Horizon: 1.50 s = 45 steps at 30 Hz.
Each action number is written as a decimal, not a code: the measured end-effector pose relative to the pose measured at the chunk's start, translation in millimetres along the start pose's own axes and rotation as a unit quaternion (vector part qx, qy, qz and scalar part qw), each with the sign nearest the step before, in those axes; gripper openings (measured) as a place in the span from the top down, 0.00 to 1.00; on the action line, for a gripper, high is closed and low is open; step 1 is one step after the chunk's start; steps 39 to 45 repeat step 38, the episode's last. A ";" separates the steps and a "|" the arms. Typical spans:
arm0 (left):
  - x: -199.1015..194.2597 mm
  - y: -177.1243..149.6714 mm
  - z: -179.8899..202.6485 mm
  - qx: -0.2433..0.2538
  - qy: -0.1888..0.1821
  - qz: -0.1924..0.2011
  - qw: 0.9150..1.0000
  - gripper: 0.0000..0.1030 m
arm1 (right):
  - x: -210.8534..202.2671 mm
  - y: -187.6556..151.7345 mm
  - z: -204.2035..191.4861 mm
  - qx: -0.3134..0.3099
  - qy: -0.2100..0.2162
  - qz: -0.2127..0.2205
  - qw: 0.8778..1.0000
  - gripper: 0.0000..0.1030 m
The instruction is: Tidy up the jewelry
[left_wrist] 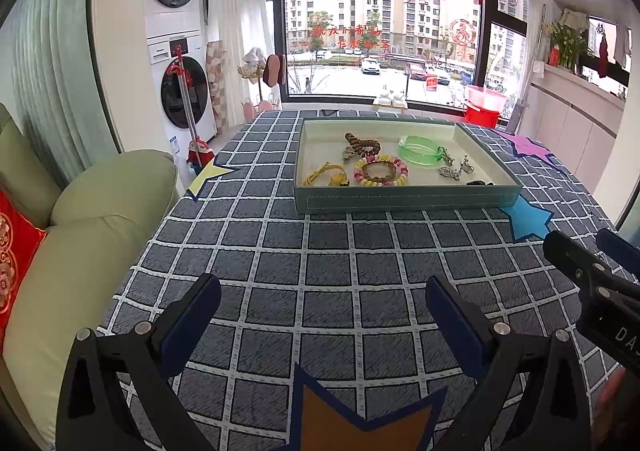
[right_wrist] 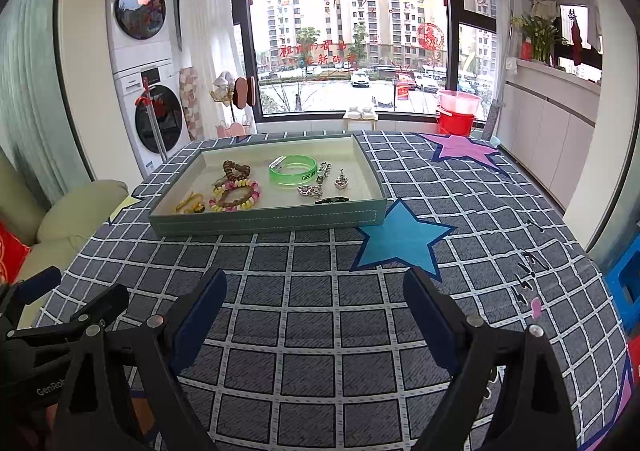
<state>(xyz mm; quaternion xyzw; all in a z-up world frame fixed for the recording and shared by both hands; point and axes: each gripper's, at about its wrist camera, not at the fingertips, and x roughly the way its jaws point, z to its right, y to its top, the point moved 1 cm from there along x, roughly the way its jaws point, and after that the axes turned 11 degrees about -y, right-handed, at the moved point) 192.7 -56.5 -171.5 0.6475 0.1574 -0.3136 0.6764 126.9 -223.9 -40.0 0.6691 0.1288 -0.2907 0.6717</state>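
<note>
A shallow green tray (left_wrist: 404,201) (right_wrist: 264,219) sits toward the far side of the checked tablecloth. Inside lie a green bangle (left_wrist: 420,150) (right_wrist: 293,170), a brown bead bracelet (left_wrist: 362,143) (right_wrist: 236,170), a pastel bead bracelet (left_wrist: 381,170) (right_wrist: 235,194), a yellow cord piece (left_wrist: 326,175) (right_wrist: 190,204), silver charms (left_wrist: 456,167) (right_wrist: 320,183) and a small black piece (left_wrist: 478,183) (right_wrist: 332,200). My left gripper (left_wrist: 322,311) stands open over bare cloth, well short of the tray. My right gripper (right_wrist: 315,307) is open too, nothing between its fingers.
Paper stars lie on the cloth: blue (right_wrist: 400,239), purple (right_wrist: 464,149), yellow (left_wrist: 210,175) and orange (left_wrist: 360,423). A green sofa (left_wrist: 80,227) with a red cushion is at the left. A washer stack (left_wrist: 176,63) and red buckets (right_wrist: 456,115) stand beyond the table.
</note>
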 end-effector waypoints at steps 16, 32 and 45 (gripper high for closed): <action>0.4 0.5 -1.1 0.000 0.002 0.000 1.000 0.00 | -0.3 0.0 -0.4 0.002 0.001 0.000 1.000 0.11; 0.2 0.4 -1.7 0.001 0.001 -0.004 1.000 0.00 | -0.8 0.1 -0.6 0.001 0.001 -0.001 1.000 0.11; -1.3 1.8 -0.8 -0.002 -0.014 -0.001 1.000 0.00 | -0.8 0.2 -0.5 0.001 0.001 -0.002 1.000 0.11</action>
